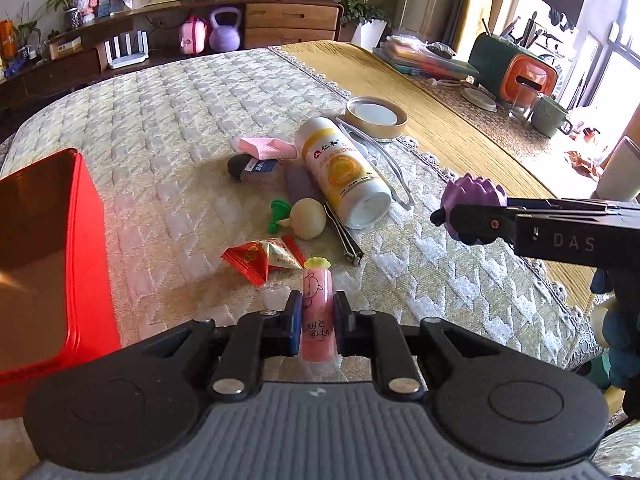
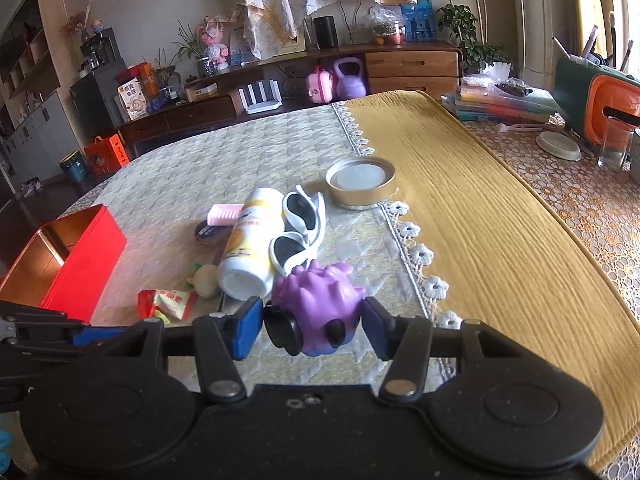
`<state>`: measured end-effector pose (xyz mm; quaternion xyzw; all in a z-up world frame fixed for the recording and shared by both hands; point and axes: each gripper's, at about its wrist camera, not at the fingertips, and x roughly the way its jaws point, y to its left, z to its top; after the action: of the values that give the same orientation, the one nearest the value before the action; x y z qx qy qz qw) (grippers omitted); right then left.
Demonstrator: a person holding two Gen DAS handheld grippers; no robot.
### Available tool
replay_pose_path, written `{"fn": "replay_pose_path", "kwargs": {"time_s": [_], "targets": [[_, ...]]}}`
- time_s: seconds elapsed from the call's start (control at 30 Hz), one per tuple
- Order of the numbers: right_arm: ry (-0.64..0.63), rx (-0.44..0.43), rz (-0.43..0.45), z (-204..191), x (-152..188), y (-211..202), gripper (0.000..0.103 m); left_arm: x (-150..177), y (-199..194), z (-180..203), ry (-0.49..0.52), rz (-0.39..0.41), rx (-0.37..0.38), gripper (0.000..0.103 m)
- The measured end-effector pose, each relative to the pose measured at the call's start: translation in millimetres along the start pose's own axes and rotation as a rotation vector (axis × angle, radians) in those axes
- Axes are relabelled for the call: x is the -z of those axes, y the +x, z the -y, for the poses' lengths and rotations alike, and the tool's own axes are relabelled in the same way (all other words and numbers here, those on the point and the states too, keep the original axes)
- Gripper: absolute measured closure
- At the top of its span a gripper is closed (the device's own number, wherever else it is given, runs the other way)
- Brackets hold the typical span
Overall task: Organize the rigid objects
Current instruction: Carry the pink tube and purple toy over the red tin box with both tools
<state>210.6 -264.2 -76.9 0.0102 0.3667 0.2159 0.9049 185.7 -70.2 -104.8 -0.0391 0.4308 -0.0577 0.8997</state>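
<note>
On the quilted table (image 1: 180,120), the left gripper (image 1: 317,322) clamped a pink tube (image 1: 317,312) upright, and the right gripper (image 2: 314,326) pinched a purple spiky toy (image 2: 316,300), both lifted clear, probably bound for the open red tin (image 1: 48,240) at the left edge. Bare quilt lay between clutter and tin.

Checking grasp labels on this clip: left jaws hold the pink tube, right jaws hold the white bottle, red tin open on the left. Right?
Not quite. The right gripper holds the purple spiky toy, as the right wrist view shows; the white bottle lies on the cloth. The left gripper does hold the pink tube, and the red tin is open.
</note>
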Motion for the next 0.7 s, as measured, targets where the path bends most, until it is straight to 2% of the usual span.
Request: {"fn": "replay_pose_path", "kwargs": {"time_s": [0.33,0.7], "targets": [[-0.050,-0.072,-0.001,-50,1,-28,0.049,7,-41,-24,-0.076,0.029,-0.021,0.087],[-0.144,-0.137,0.008,-111,-16,-36,0.049,3,-85,-70,-0.184,0.087,-0.065,0.087]]}}
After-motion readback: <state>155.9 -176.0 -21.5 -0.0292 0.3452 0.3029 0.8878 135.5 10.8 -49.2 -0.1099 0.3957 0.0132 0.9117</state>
